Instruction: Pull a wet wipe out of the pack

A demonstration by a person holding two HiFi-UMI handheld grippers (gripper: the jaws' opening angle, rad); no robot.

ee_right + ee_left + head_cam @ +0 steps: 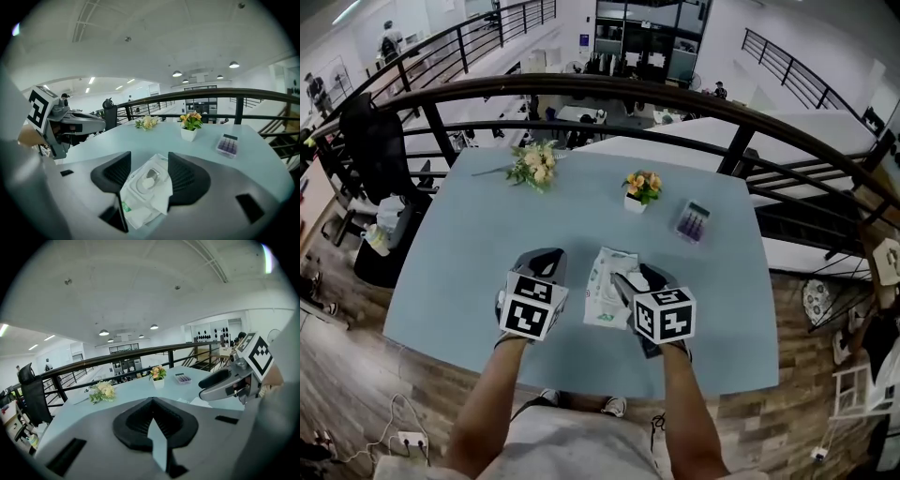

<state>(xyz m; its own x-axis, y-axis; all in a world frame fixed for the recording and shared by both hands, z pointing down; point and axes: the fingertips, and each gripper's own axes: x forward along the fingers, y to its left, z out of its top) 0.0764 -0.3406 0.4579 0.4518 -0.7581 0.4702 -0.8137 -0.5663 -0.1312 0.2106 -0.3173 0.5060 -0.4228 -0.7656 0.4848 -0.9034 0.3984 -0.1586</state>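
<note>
- Two tools: left tool (152, 401) pressed together, empty; right tool (149, 160) spread, wet wipe pack (140, 199) on the surface (469, 244) directly beneath its jaws.
- Wipe tuft (148, 182) at the opening looks soft, light: pinch there; pack may lift.

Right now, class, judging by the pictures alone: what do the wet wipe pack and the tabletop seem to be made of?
Wet wipe pack: soft white plastic film, it seems; it creases and has a stiffer moulded lid. Tabletop: smooth, pale blue-grey, matt, probably laminate or painted board; no grain shows.
</note>
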